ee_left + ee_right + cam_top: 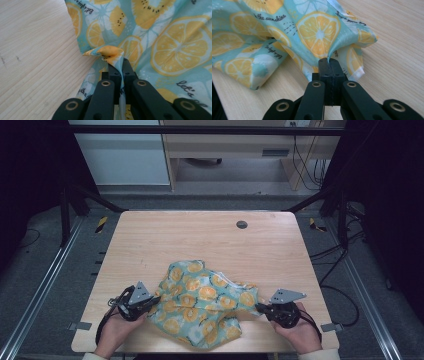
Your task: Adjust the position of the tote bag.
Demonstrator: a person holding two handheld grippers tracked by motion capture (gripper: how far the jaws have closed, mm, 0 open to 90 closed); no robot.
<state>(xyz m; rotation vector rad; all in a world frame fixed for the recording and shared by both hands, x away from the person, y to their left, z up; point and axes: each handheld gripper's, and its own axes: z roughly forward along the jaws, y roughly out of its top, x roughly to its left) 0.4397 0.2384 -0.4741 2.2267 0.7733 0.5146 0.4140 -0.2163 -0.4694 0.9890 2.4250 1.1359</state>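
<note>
2 grippers pinch our lemon-print cloth [202, 302] at the table's [200, 235] near edge: left gripper [148, 303] clamped on its left side, right gripper [261, 307] on its right.

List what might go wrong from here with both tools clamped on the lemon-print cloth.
1. The left tool pinches only a small bunched fold of the turquoise lemon-print cloth, so a pull may slip it free.
2. The right tool likewise bites just an edge.
3. The cloth lies crumpled near the front edge of the light wooden table; it may slide off.
</note>
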